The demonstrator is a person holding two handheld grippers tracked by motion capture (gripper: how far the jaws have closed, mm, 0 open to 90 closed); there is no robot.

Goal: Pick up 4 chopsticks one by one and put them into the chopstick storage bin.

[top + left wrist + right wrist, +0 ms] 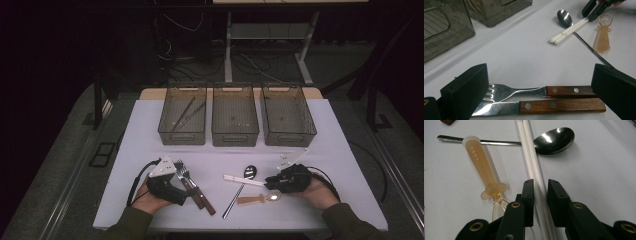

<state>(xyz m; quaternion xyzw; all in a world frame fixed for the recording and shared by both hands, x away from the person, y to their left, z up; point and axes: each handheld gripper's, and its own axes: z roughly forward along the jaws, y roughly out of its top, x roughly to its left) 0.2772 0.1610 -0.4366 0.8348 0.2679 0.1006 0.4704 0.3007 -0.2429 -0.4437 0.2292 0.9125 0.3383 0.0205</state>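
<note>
My left gripper (539,75) is open, its jaws wide apart on either side of a wood-handled fork (524,91) and knife (541,106) lying side by side on the white table. In the high view it sits at the front left (181,176). At the front right, my right gripper (541,182) has a pair of white chopsticks (529,147) running between its jaws, which stand slightly apart and open. The chopsticks lie across a metal spoon (554,140). An amber plastic spoon (481,165) rests just beside them.
Three smoky plastic bins stand in a row at the back: left (183,131), middle (235,131), right (287,130). The left bin holds long thin utensils (187,112). Bare table lies between the bins and both hands.
</note>
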